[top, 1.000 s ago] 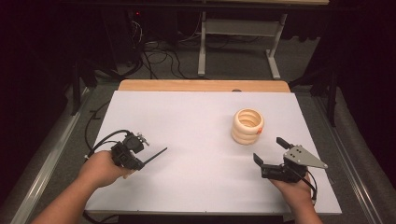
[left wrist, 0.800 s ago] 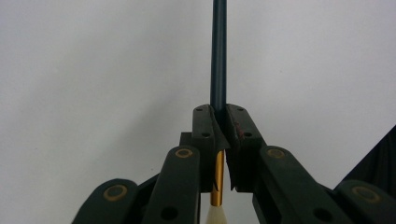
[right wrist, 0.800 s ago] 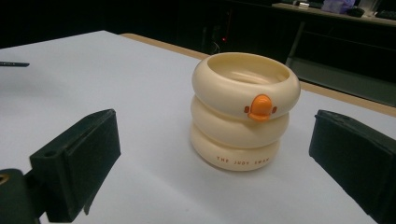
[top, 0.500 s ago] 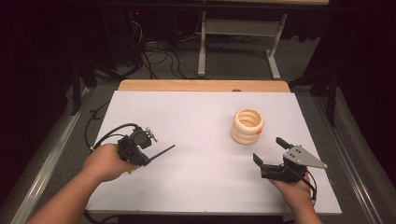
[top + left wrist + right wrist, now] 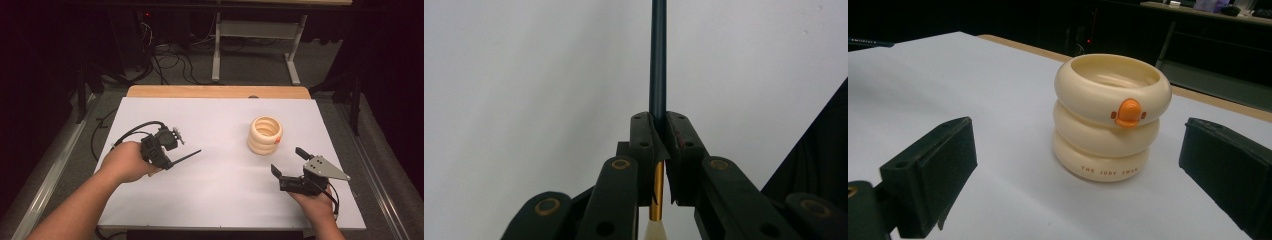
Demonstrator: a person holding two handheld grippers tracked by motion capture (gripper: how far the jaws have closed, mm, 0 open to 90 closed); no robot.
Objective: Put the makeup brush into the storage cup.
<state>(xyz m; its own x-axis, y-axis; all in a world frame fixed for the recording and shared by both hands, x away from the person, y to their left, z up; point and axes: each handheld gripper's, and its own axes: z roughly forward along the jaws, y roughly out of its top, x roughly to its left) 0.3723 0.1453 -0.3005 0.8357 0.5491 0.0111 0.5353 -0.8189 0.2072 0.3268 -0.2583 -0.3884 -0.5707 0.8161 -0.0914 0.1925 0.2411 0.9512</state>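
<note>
Cream plastic, smooth and glossy, forms the ringed holder (image 5: 265,135): three rounded rings stacked into a hollow cup, with a small orange beak and two dots on the top ring and faint orange lettering on the bottom one. It stands upright on the matte white table (image 5: 220,120), toward the table's right half.

Well to the left of the holder, the left gripper (image 5: 172,159) is clamped on a thin dark brush (image 5: 186,157). In the left gripper view the brush (image 5: 658,55) shows as a slim, straight blue-black rod running out past the jaws, with a gold metal ferrule and a pale tip behind them; the black jaws pinch it from both sides. In the high view the rod slants toward the holder, its far end well apart from it.

Near the holder, on its near right side, the right gripper (image 5: 290,160) is spread wide and holds nothing. Its blocky black jaws frame the holder (image 5: 1112,117) in the right gripper view, without touching.
</note>
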